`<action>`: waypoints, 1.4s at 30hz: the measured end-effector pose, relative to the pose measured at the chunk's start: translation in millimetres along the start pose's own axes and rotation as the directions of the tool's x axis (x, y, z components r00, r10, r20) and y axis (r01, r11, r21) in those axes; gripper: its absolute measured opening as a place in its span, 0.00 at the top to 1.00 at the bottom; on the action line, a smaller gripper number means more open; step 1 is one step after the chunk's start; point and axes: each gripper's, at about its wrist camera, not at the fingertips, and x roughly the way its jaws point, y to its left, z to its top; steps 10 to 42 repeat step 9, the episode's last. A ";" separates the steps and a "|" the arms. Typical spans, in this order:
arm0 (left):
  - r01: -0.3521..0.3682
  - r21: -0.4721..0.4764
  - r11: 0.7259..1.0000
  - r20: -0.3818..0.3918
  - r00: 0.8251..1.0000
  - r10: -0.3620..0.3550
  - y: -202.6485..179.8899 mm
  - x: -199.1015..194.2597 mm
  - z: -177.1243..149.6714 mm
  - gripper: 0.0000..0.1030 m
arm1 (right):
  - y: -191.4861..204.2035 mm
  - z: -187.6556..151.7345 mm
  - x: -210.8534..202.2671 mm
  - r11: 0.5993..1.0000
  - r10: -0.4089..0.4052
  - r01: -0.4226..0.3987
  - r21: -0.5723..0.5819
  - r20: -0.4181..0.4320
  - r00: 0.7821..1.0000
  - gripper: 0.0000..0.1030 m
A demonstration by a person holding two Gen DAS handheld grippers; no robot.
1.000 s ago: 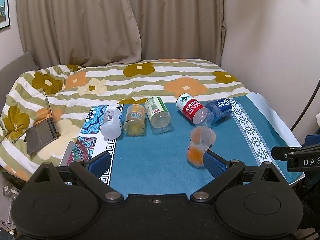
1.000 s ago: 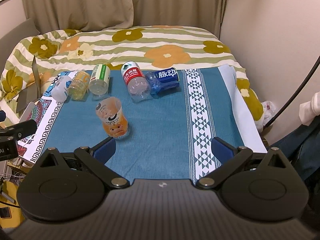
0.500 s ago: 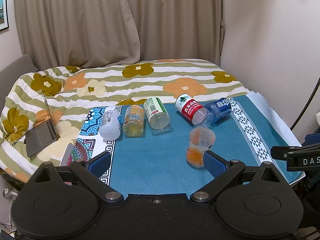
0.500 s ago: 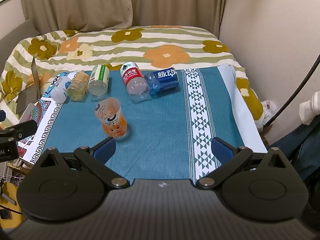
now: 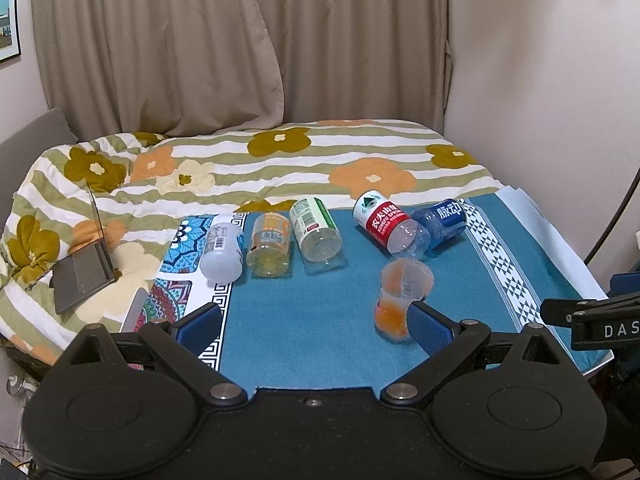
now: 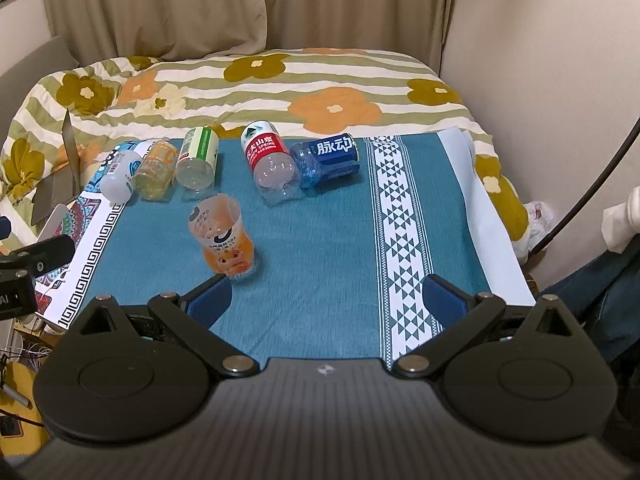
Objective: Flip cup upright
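Note:
A clear plastic cup with orange print [image 5: 398, 297] [image 6: 224, 239] stands on the blue tablecloth [image 5: 304, 320] [image 6: 320, 248], its open rim up and leaning toward the far side. My left gripper [image 5: 314, 322] is open and empty; its right fingertip [image 5: 428, 326] is just in front of the cup's base. My right gripper [image 6: 326, 300] is open and empty; its left fingertip [image 6: 210, 300] is just in front of the cup. Neither touches it.
Several cut bottles lie on their sides in a row at the cloth's far edge: white [image 5: 222, 254], orange [image 5: 269, 250], green [image 5: 316, 234], red [image 5: 390, 226], blue [image 5: 442, 222]. A laptop [image 5: 86, 268] sits on the flowered bedspread at left. A wall rises at right.
Both views have shifted slightly; the cup and bottles stay in place. Both grippers remain open.

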 end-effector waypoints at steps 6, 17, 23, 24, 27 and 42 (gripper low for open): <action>0.001 -0.006 1.000 0.006 1.000 -0.001 0.6 3.1 1.5 0.02 | 0.0 -0.2 -0.1 1.000 0.000 0.000 0.001 0.000 1.000 0.00; -0.005 -0.006 1.000 0.009 1.000 0.005 0.4 4.2 2.1 0.02 | 0.0 -0.3 -0.1 1.000 0.000 0.000 0.001 0.000 1.000 0.00; -0.005 -0.006 1.000 0.009 1.000 0.005 0.4 4.2 2.1 0.02 | 0.0 -0.3 -0.1 1.000 0.000 0.000 0.001 0.000 1.000 0.00; -0.005 -0.006 1.000 0.009 1.000 0.005 0.4 4.2 2.1 0.02 | 0.0 -0.3 -0.1 1.000 0.000 0.000 0.001 0.000 1.000 0.00; -0.005 -0.006 1.000 0.009 1.000 0.005 0.4 4.2 2.1 0.02 | 0.0 -0.3 -0.1 1.000 0.000 0.000 0.001 0.000 1.000 0.00; -0.005 -0.006 1.000 0.009 1.000 0.005 0.4 4.2 2.1 0.02 | 0.0 -0.3 -0.1 1.000 0.000 0.000 0.001 0.000 1.000 0.00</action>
